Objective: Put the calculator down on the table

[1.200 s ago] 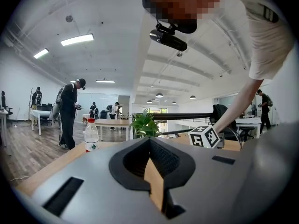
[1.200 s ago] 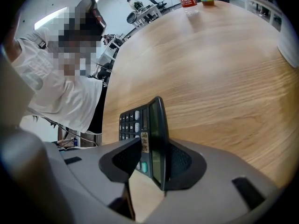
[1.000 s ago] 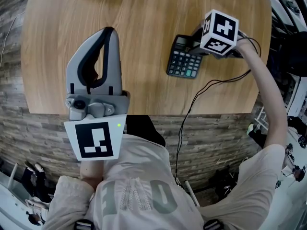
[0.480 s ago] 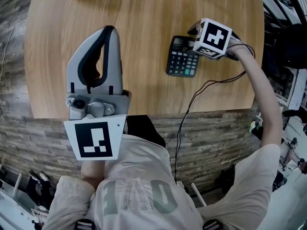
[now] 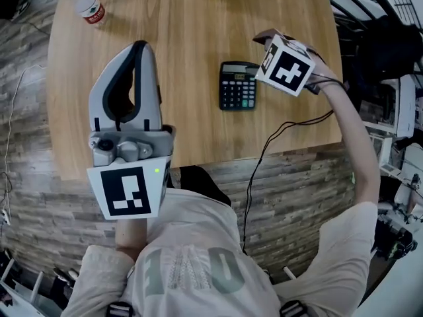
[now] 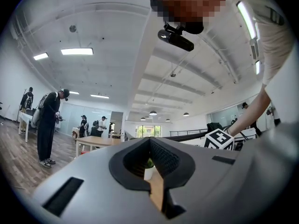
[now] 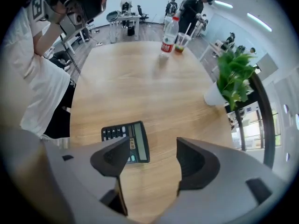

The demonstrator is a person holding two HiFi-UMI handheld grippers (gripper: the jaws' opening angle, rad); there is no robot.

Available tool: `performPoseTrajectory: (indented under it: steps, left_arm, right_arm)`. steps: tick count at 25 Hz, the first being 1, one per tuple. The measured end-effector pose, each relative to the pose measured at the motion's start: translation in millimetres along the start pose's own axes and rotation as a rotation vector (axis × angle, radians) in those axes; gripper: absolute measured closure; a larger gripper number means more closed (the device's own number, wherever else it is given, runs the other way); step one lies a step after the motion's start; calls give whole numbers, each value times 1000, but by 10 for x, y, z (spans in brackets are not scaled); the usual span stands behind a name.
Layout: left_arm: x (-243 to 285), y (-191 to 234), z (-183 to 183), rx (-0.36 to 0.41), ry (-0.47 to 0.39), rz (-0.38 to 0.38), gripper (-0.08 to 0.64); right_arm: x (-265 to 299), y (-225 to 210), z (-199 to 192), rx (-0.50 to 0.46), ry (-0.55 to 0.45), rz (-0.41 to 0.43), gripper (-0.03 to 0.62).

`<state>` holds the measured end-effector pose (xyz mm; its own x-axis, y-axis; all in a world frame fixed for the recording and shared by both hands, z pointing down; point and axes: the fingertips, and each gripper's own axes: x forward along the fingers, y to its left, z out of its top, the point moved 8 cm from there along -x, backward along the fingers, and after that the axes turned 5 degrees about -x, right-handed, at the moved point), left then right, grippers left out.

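Note:
The black calculator [image 5: 238, 86] lies flat on the wooden table [image 5: 192, 25], keys up, near the front right. My right gripper [image 5: 266, 41] hovers just right of and above it, pointing steeply down. Its jaws are opening and nothing is between them. In the right gripper view the calculator [image 7: 126, 143] lies beside the left jaw, with only bare wood inside the right gripper [image 7: 152, 155]. My left gripper [image 5: 140, 50] is raised over the table's left half, shut and empty. In the left gripper view the left gripper [image 6: 149, 142] points out across the room.
A water bottle [image 5: 87, 5] stands at the table's far left corner; the bottle [image 7: 169, 36] has a cup [image 7: 181, 42] beside it. A potted plant [image 7: 231, 80] sits at the table edge. A black cable [image 5: 271, 144] hangs from my right arm over the front edge.
My right gripper has opened, let go of the calculator and risen off it, tipping to point downward. The calculator stays flat on the table. My left gripper has lifted slightly.

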<state>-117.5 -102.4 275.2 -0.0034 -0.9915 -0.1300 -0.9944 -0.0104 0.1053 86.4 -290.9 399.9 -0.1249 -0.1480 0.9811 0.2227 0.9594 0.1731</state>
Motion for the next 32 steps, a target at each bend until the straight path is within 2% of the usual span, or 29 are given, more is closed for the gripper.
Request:
performPoseTrajectory:
  steps: [4, 9, 12, 16, 21, 24, 25, 26, 27, 28, 30, 32]
  left_arm:
    - [39, -58, 304, 16, -82, -17, 551]
    - [53, -139, 608, 18, -152, -52, 551]
    - [85, -197, 697, 20, -177, -89, 551]
    - [108, -304, 824, 31, -209, -126, 551]
    - [163, -367, 987, 49, -240, -157, 551]
    - [169, -437, 1054, 70, -253, -178, 551]
    - [162, -466, 1071, 76, -256, -188, 551]
    - [150, -495, 1086, 81, -260, -197, 551]
    - [136, -521, 1097, 84, -263, -205, 551]
    - [124, -543, 1103, 85, -266, -212, 551]
    - [122, -583, 1106, 92, -265, -225, 551]
    - [137, -632, 1106, 104, -260, -236, 551]
  right_arm:
    - [-635, -55, 122, 85, -166, -162, 291]
    - [-1491, -56, 148, 311, -540, -425, 291]
    - [-1946, 124, 125, 421, -763, -569, 293]
    - [-2451, 460, 103, 534, -1018, -699, 293]
    - [-2774, 860, 44, 692, -1247, -867, 295]
    - [-2756, 1082, -17, 773, -1328, -959, 298]
    - [-2731, 1149, -32, 790, -1324, -1021, 327]
    - [-2706, 1212, -39, 799, -1302, -1099, 453]
    - [-2680, 1269, -34, 800, -1267, -1178, 532]
    - [-2649, 1316, -18, 803, -1230, -1237, 562]
    - [-2572, 1382, 28, 829, -1195, -1269, 574]
    - [-2483, 1424, 59, 870, -1199, -1239, 574]
